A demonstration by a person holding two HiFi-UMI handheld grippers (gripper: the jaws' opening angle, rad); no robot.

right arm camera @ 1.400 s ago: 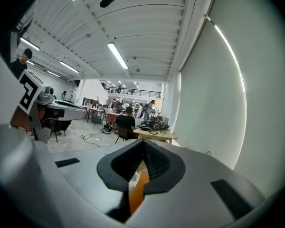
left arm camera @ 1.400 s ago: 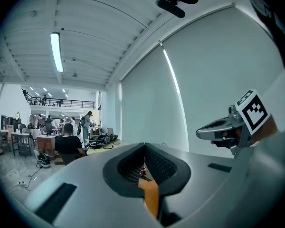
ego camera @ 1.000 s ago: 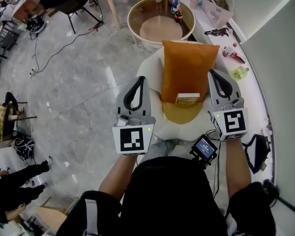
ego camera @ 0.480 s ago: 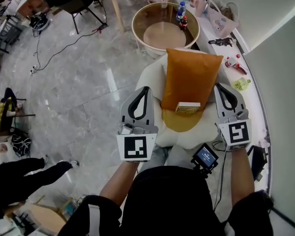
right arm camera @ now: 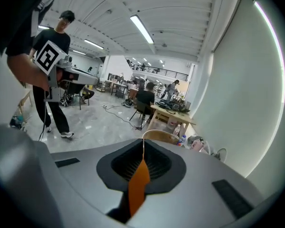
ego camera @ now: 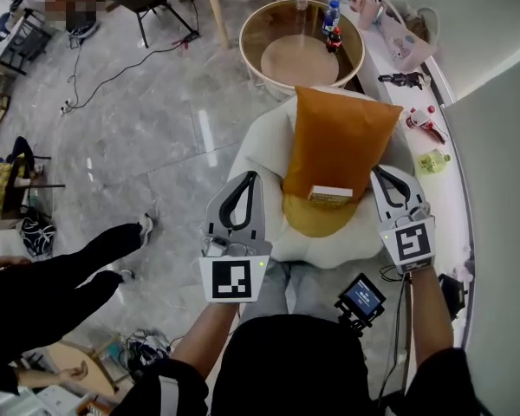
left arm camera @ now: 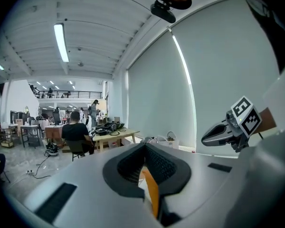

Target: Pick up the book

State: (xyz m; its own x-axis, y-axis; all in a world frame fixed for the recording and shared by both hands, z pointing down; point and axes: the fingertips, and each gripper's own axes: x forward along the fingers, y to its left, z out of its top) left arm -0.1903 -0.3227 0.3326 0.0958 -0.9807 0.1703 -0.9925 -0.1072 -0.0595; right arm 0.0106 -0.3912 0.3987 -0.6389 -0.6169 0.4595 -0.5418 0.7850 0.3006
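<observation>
A small book with a yellow cover lies at the near end of an orange cushion on a white armchair. My left gripper hovers over the chair's left side, left of the book, jaws shut and empty. My right gripper is just right of the book, apart from it, also shut on nothing. In the left gripper view the closed jaws show an orange sliver through their slit, and the right gripper hangs beyond. The right gripper view shows its closed jaws and the same orange strip.
A round wooden table with bottles stands beyond the chair. A white ledge with small items runs along the right wall. A person's legs stand at the left. A small screen hangs near my lap.
Both grippers have sunk toward the chair, the right one more and closer to the book. A standing person's legs have come further into the left of the head view.
</observation>
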